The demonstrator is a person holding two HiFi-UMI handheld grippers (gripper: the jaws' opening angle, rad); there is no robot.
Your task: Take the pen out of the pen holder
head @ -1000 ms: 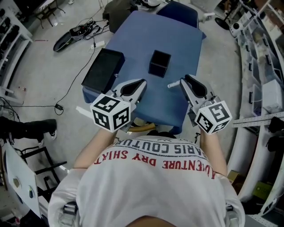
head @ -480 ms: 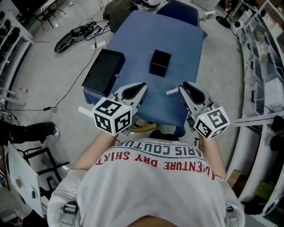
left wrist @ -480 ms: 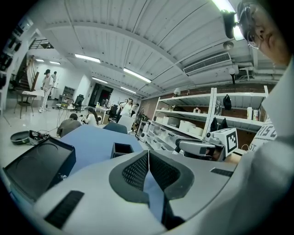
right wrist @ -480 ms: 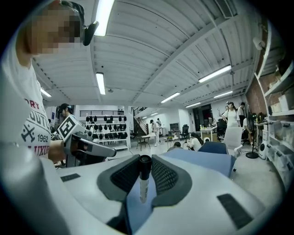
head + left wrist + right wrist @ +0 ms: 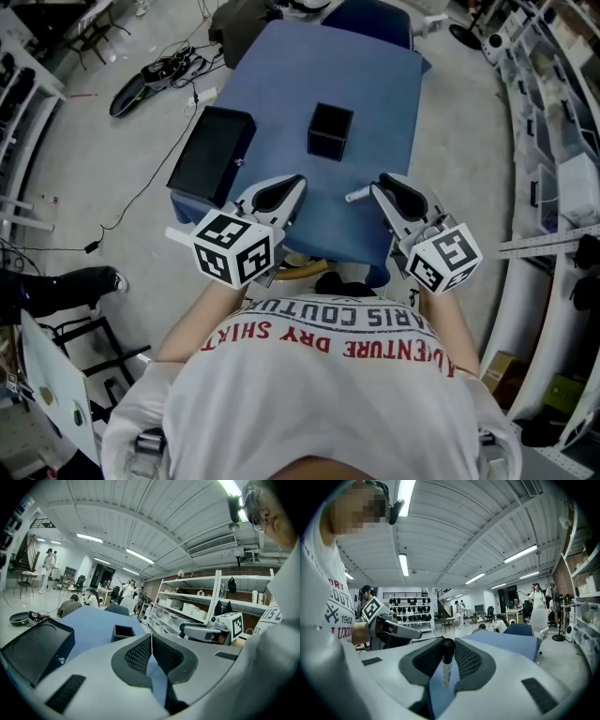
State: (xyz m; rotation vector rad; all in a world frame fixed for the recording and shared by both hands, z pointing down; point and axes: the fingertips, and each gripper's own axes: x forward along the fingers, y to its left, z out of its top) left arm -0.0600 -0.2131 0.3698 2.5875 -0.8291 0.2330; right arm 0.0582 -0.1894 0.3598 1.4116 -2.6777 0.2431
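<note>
The black square pen holder (image 5: 330,131) stands open-topped in the middle of the blue table (image 5: 375,84); the left gripper view also shows the pen holder (image 5: 123,632). My right gripper (image 5: 378,185) hovers over the table's near edge, shut on a pen. The pen (image 5: 446,660) has a white body and a black cap and stands upright between the pads. In the head view the pen (image 5: 356,196) sticks out to the left of the jaws. My left gripper (image 5: 298,180) hangs beside it over the near left edge, its pads (image 5: 140,653) meeting at the tips with nothing between them.
A flat black case (image 5: 211,155) lies on the table's left edge. Cables and a dark bag (image 5: 155,80) lie on the floor to the left. Shelving (image 5: 562,141) runs along the right. A blue chair (image 5: 375,19) stands at the far end.
Both grippers keep their place over the table's near edge, and the pen stays in the right one. Only the head view has shifted slightly.
</note>
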